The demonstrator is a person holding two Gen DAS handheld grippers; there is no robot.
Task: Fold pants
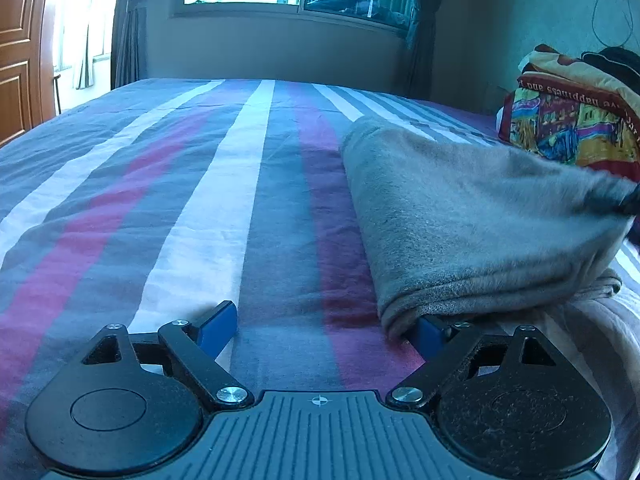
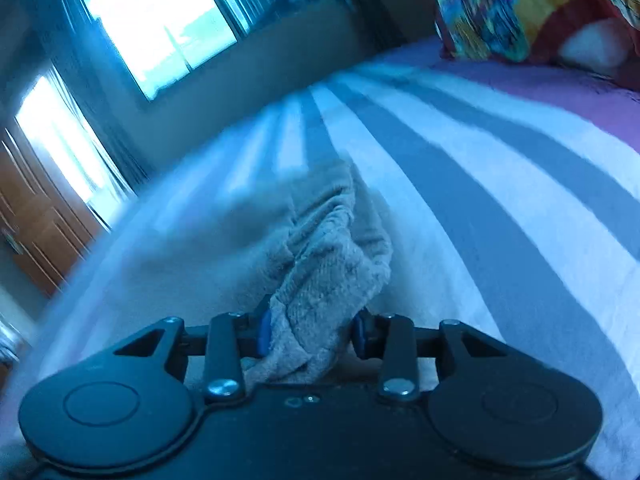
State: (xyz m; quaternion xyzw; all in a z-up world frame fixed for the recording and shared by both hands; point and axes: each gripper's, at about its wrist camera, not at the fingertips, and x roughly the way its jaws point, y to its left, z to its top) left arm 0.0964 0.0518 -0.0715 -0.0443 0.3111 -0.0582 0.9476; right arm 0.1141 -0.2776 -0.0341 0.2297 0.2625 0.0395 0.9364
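Observation:
The grey pants point(image 1: 472, 224) lie folded over on the striped bed, at the right of the left wrist view. My left gripper point(image 1: 320, 328) is open and low over the bed, its right blue finger point(image 1: 430, 334) tucked under the near folded edge of the pants. My right gripper point(image 2: 310, 332) is shut on a bunched grey end of the pants point(image 2: 320, 280), which trails away from it over the bed. The right wrist view is blurred by motion.
The striped bedcover point(image 1: 200, 200) spreads to the left and ahead. A colourful folded blanket point(image 1: 568, 120) sits at the far right, also in the right wrist view point(image 2: 520, 4). A window and curtains lie beyond the bed, a wooden door point(image 1: 16, 60) at left.

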